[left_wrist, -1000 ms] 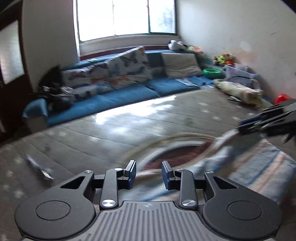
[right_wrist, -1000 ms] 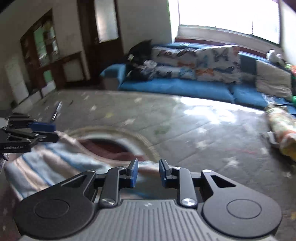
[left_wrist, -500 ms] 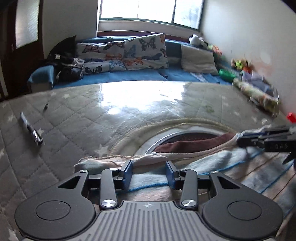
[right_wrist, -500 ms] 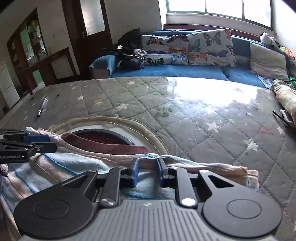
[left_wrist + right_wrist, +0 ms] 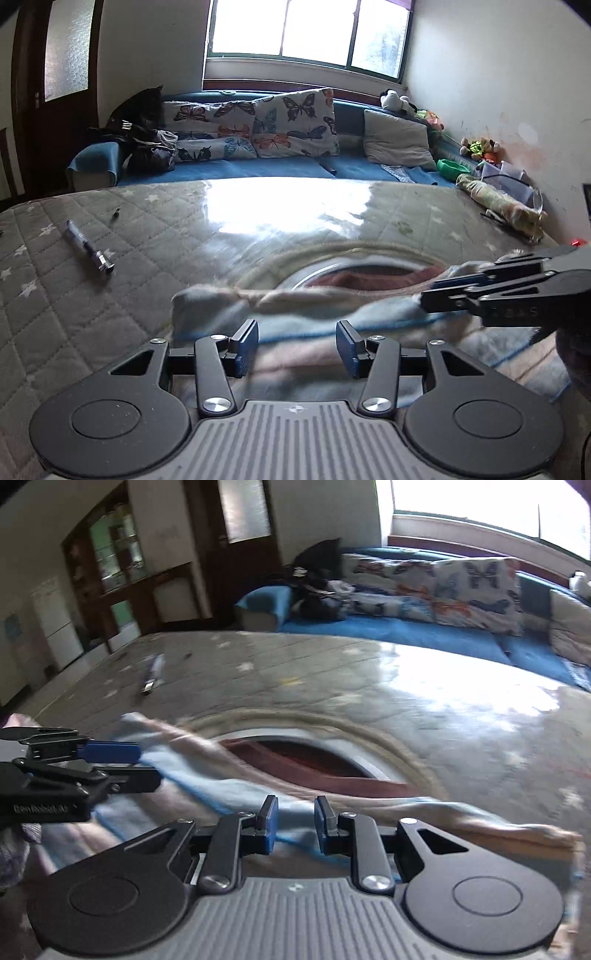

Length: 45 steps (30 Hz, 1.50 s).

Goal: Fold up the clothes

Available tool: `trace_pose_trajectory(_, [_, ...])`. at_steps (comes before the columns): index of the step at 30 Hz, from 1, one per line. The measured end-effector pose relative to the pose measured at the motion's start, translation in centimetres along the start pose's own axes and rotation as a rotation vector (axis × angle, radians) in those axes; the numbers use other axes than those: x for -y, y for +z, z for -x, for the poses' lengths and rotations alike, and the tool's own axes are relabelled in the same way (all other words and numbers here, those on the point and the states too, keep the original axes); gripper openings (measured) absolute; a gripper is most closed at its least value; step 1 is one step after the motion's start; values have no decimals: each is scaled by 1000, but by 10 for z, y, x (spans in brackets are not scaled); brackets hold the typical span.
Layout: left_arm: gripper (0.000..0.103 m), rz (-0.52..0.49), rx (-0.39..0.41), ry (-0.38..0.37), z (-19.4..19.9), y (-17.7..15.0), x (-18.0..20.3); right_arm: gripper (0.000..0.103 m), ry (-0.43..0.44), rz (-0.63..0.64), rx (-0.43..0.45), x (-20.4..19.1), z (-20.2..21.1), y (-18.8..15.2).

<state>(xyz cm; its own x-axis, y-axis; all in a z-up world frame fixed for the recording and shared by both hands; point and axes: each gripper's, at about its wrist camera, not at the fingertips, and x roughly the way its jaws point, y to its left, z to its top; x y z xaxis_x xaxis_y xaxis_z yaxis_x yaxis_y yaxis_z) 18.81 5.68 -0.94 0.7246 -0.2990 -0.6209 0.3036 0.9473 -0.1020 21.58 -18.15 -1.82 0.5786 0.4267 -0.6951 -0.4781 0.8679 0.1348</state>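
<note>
A pale striped garment (image 5: 295, 325) with blue and pink bands and a maroon collar lies flat on the grey quilted mattress (image 5: 147, 236). My left gripper (image 5: 296, 347) is open just above its near part, with nothing between the pads. My right gripper (image 5: 293, 823) is open too, over the same garment (image 5: 207, 775). Each gripper shows in the other's view: the right gripper (image 5: 491, 291) at the right, the left gripper (image 5: 92, 764) at the left.
A pen-like tool (image 5: 88, 247) lies on the mattress at the left. A blue sofa (image 5: 258, 170) with butterfly pillows runs along the far side under the window. A rolled cloth (image 5: 498, 203) and toys lie at the right wall. A dark door and cabinet (image 5: 122, 576) stand at the left.
Both grippers came down with the garment and laid it on the mattress. The jaws have since opened wider and let go of the cloth.
</note>
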Motion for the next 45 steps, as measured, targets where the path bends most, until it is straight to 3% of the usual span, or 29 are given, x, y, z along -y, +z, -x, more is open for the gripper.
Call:
trace_pose_trajectory(11, [50,-13,42,33,31,-22,-14,21,26,46,-23,-31,-21,7])
trace_pose_trajectory(23, [48,-63,80,36,70,-58,-7,20,205,109,-21,-88,-51,39])
trace_pose_trajectory(28, [36,-82,86,26,76,-67,-8,17,250,156,-10,-116,-63,49])
trace_pose_trajectory(33, [32,-60,75,11,75,-72,-13,8,246,204,-25,-136,-81,58])
trace_pose_trajectory(38, [35,-29,70,2,76,-75,-16,8,233,172,-24,-140,-100,56])
trace_pose_trajectory(45, [37,33,78,-5,86,-68,-27,9,247,133,-12,-120,-70,65])
